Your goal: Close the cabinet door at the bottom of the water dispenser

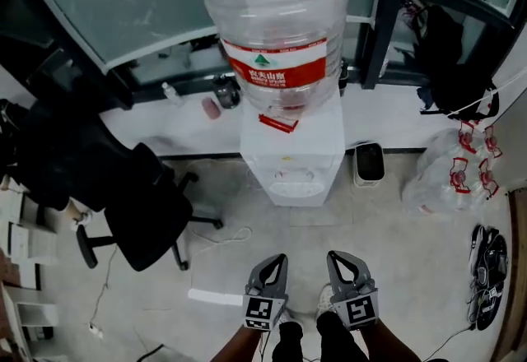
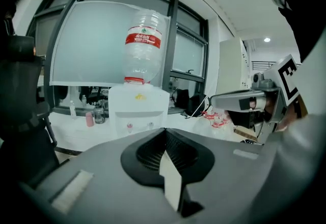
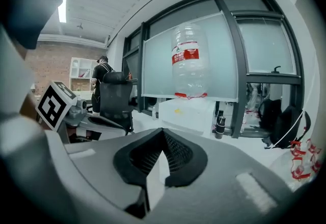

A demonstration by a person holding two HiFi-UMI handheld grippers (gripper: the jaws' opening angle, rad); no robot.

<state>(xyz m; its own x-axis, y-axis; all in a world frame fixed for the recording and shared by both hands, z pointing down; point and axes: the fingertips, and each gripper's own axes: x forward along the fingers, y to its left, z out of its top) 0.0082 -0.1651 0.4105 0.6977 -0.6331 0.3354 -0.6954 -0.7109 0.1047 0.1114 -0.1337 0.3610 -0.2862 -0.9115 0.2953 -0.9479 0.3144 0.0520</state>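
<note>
While both tools hang low before us in the head view, we note the left tool (image 1: pixel 277 260) closed, jaws together on nothing, and the right tool (image 1: pixel 338 258) the same: shut and empty. They sit side by side, apart from each other.

The water dispenser (image 1: pixel 292 146) stands at twelve o'clock from them, well apart, with the big upturned bottle (image 1: pixel 276 15) seated on top. Its bottom cabinet door is the poor part: the steep look down shows only the top and the tap face, and each gripper view has its own body across the lower half. We cannot tell whether the door hangs open or how far.

An office chair (image 1: pixel 140 204) sits at ten o'clock, plastic bags (image 1: pixel 449 175) at two o'clock, and a loose cable (image 1: pixel 226 237) lies on the floor (image 1: pixel 395 253) near our feet.

Risks, as we judge them:
- A push landing too high could rock the top-heavy unit.
- A closed tip may skid off a smooth panel.
- A light shove may leave the door unlatched.
- Stepping in, the cable could snag.
</note>
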